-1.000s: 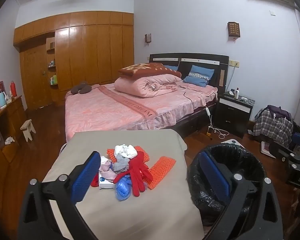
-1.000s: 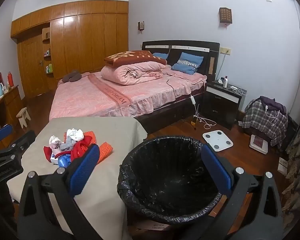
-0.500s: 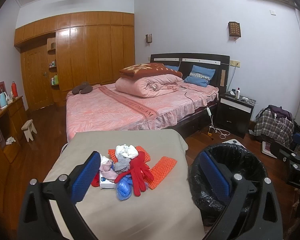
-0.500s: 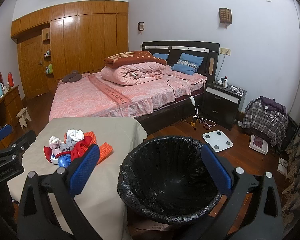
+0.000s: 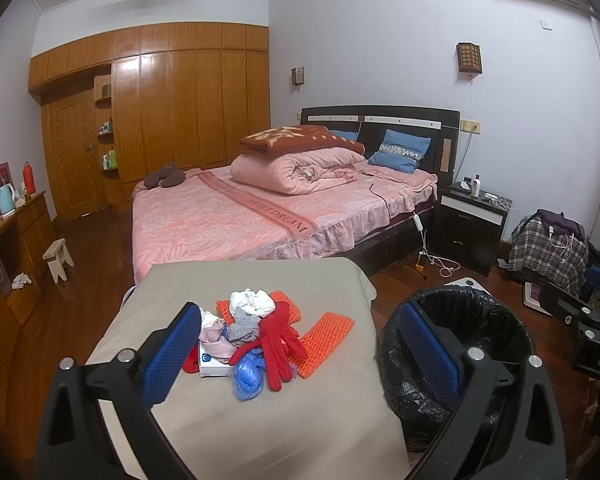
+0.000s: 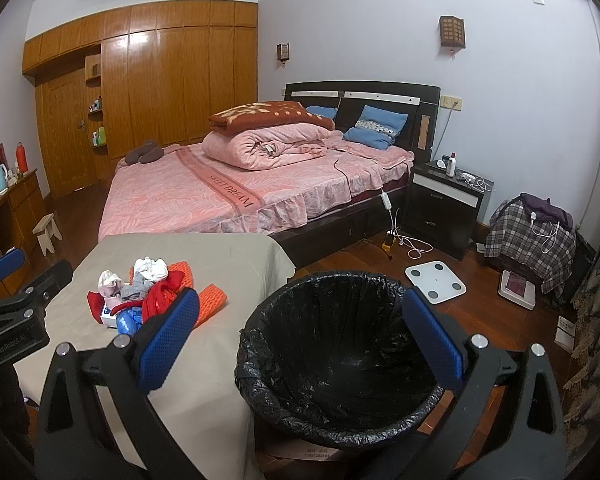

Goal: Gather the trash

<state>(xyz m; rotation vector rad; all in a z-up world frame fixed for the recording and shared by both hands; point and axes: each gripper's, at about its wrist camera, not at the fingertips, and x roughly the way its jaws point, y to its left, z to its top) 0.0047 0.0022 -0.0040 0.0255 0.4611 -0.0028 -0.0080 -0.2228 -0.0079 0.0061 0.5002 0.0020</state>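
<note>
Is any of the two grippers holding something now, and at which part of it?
Nothing is held. The left gripper and the right gripper both have their jaws wide open and empty, apart from the trash pile and the bin.

**Materials and surfaces in the room**

The wardrobe [image 5: 180,108] is glossy varnished wood, and the floor [image 6: 480,280] is dark polished wood. The table cover [image 5: 260,420] is matt beige cloth. The bin liner [image 6: 340,360] is thin, wrinkled, shiny black plastic. The gripper pads [image 6: 168,336] look like rough blue textured rubber.
</note>
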